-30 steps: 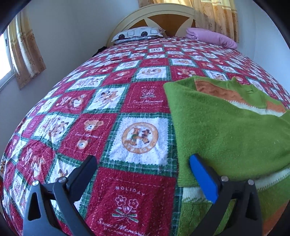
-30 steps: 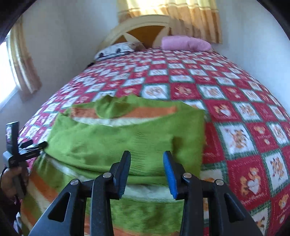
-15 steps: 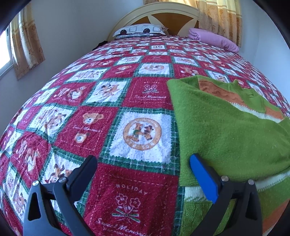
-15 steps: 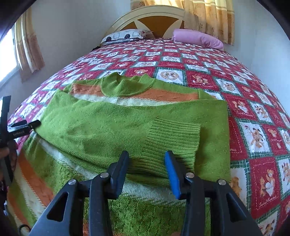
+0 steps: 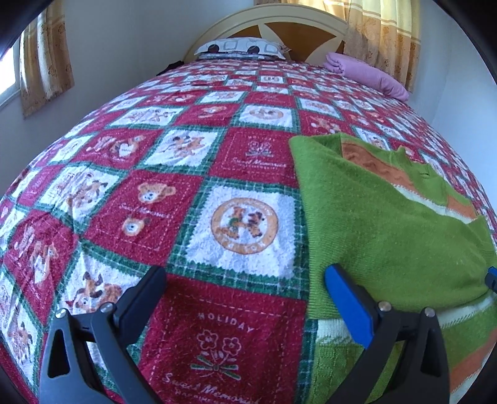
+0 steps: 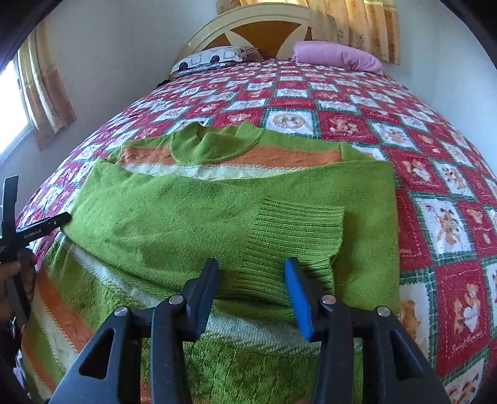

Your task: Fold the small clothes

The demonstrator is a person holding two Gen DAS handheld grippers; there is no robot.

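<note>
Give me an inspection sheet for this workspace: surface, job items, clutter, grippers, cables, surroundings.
Surface: bed under a red, white and green patchwork bedspread.
Job's things: green sweater with orange and cream stripes lies flat, both sleeves folded across the chest, ribbed cuff on top.
Clutter: spotted pillow and pink pillow at the head end.
Grippers: left gripper open, over the bedspread at the sweater's left edge; right gripper open, just short of the cuff, holding nothing.
Cables: nothing seen.
Surroundings: cream and brown headboard, yellow curtains, window on the left, pale walls.
</note>
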